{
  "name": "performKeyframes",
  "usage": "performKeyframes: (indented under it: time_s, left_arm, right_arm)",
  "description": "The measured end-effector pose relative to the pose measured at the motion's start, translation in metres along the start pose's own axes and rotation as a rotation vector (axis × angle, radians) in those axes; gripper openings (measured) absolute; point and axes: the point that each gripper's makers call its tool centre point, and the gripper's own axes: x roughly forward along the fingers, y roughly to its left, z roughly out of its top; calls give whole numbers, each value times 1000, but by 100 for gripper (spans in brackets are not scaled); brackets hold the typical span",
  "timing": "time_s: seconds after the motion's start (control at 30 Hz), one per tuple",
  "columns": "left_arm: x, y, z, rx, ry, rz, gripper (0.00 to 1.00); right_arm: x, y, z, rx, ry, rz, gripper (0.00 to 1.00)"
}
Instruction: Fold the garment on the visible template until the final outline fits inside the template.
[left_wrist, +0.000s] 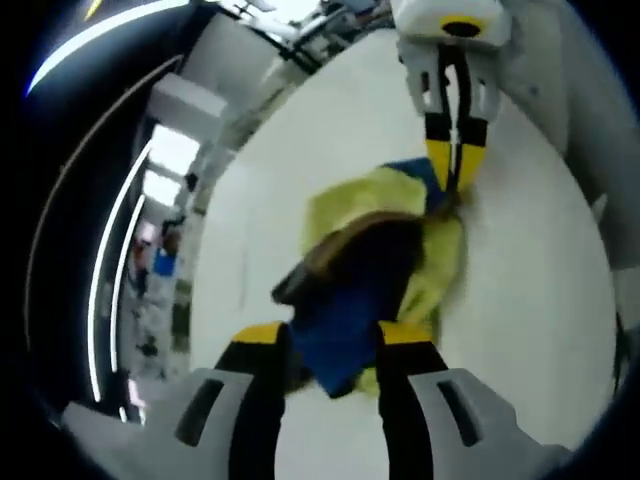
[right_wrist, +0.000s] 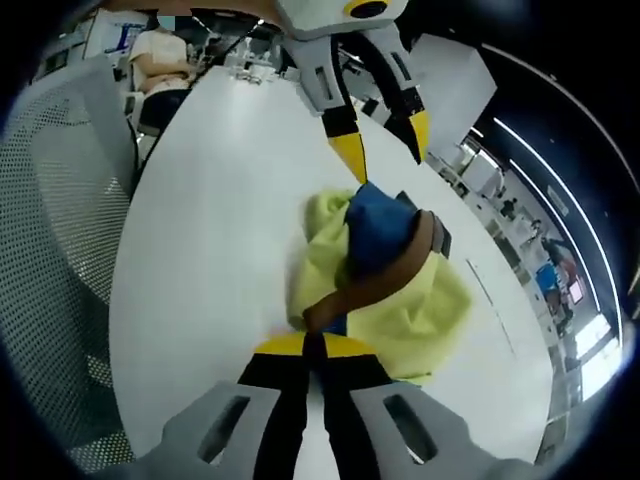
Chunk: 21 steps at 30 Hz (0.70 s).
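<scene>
In the left gripper view, the garment (left_wrist: 385, 265), a bunched heap of yellow-green, blue and brown cloth, lies at the centre of the frame on a white table (left_wrist: 530, 290). The left gripper (left_wrist: 332, 345) rises from the bottom edge with its jaws spread wide, a blue fold lying between the yellow tips. At the upper right, the right gripper (left_wrist: 457, 165) reaches down with its tips pressed together on the garment's far edge. In the right gripper view, those jaws sit closed at bottom centre, pinching the cloth's near edge, while the left gripper hangs open from the top. A mesh chair (right_wrist: 60, 230) stands at left.
</scene>
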Motion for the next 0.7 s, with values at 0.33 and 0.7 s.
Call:
performKeyframes:
  time_s: [0.33,0.7]
  left_arm:
    - [14,8,5,151,30,-1,28]
    - [23,14,13,257,20,4,24]
  right_arm:
    - [-1,-1,1,-3,2,2,4]
    - [-1,0,0,-1,4,3,4]
